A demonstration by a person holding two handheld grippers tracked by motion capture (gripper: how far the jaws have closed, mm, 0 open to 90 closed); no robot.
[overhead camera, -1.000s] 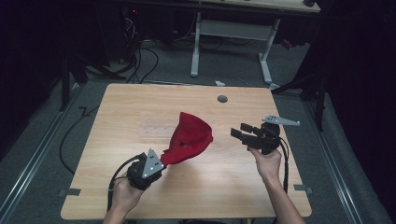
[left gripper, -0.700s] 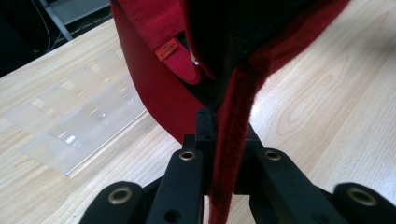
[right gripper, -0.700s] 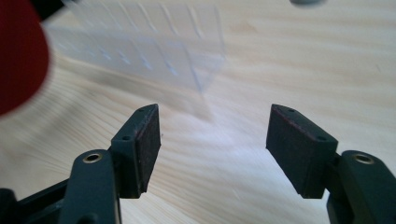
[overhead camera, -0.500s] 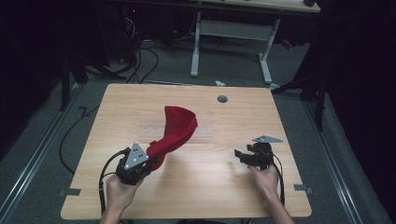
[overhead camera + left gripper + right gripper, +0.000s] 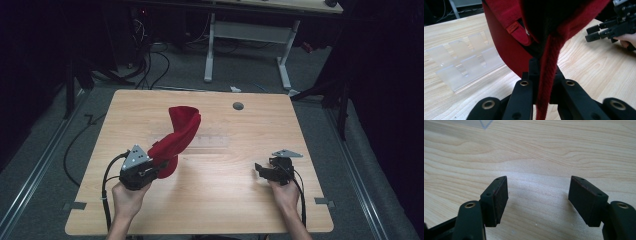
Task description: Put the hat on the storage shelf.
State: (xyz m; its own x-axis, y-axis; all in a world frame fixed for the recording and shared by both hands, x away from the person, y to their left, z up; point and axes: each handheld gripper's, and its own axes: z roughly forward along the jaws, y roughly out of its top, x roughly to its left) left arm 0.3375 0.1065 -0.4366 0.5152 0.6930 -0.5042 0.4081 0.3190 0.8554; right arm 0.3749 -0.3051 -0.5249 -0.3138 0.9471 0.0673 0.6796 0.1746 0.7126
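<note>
A red knitted hat (image 5: 181, 129) hangs in the air over the table's left half, its crown pointing away from me. My left gripper (image 5: 159, 168) is shut on its brim; in the left gripper view the red rim (image 5: 549, 62) runs down between the closed jaws (image 5: 546, 83). My right gripper (image 5: 261, 171) sits low over the bare wood at the front right, well apart from the hat. Its jaws (image 5: 538, 201) have just been opening and stand wide with nothing between them. It also shows far off in the left gripper view (image 5: 607, 30).
A clear plastic slotted rack (image 5: 205, 142) (image 5: 461, 63) lies flat on the wooden table (image 5: 250, 200), under and behind the hat. A round grey cable hole (image 5: 238, 106) sits near the far edge. Cables trail off the table's left front.
My left gripper has carried the hat leftward and nearer to me. My right gripper has dropped from mid-air down to the tabletop at the front right.
</note>
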